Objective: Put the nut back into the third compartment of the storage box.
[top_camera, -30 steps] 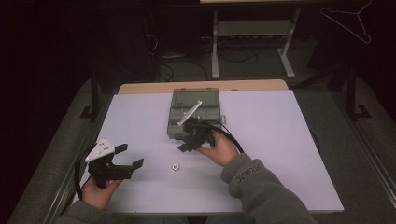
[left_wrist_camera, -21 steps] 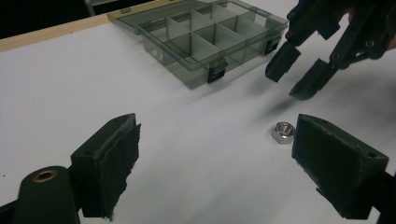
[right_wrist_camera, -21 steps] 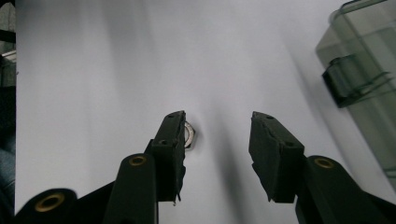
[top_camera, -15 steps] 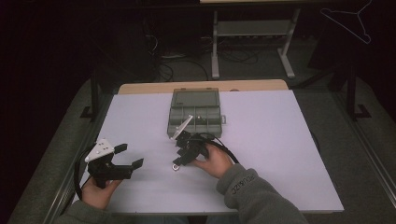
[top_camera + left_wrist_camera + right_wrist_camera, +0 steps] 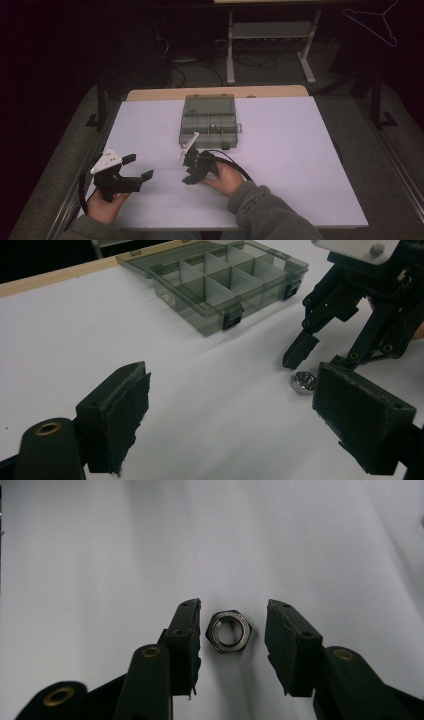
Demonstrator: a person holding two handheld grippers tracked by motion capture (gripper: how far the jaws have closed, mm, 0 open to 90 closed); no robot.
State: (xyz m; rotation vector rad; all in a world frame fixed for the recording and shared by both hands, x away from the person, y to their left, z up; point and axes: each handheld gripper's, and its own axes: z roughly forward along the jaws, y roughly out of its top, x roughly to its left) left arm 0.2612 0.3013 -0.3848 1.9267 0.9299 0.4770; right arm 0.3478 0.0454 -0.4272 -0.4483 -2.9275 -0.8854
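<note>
Figure legend. The right gripper [image 5: 190,172] stood tips-down on the white table [image 5: 300,165], near its centre, at about 6 o'clock from the grey compartment box [image 5: 209,121]. A steel hex nut [image 5: 229,631] lay flat on the table between its two jaws. In the right gripper view a gap showed on each side of the nut, the left pad just beside it and the right pad a little farther off, so the jaws were open around the nut and did not press on it; they had just been closing a little further. In the left gripper view the same nut [image 5: 303,381] lay directly below one tip of the right gripper [image 5: 312,357].

The left gripper [image 5: 137,169] was held in the person's left hand [image 5: 106,206] near the table's front left corner, at about 9 o'clock from the right gripper and well apart from it. Its jaws stood wide open with nothing between them, pointing across the table toward 3 o'clock.

The compartment box lay with its lid swung back toward 12 o'clock, its dividers exposed; a small object sat in one of its compartments, too small to identify. The person's right hand [image 5: 226,177], in a grey sleeve [image 5: 270,215], gripped the right gripper from 4 o'clock.
</note>
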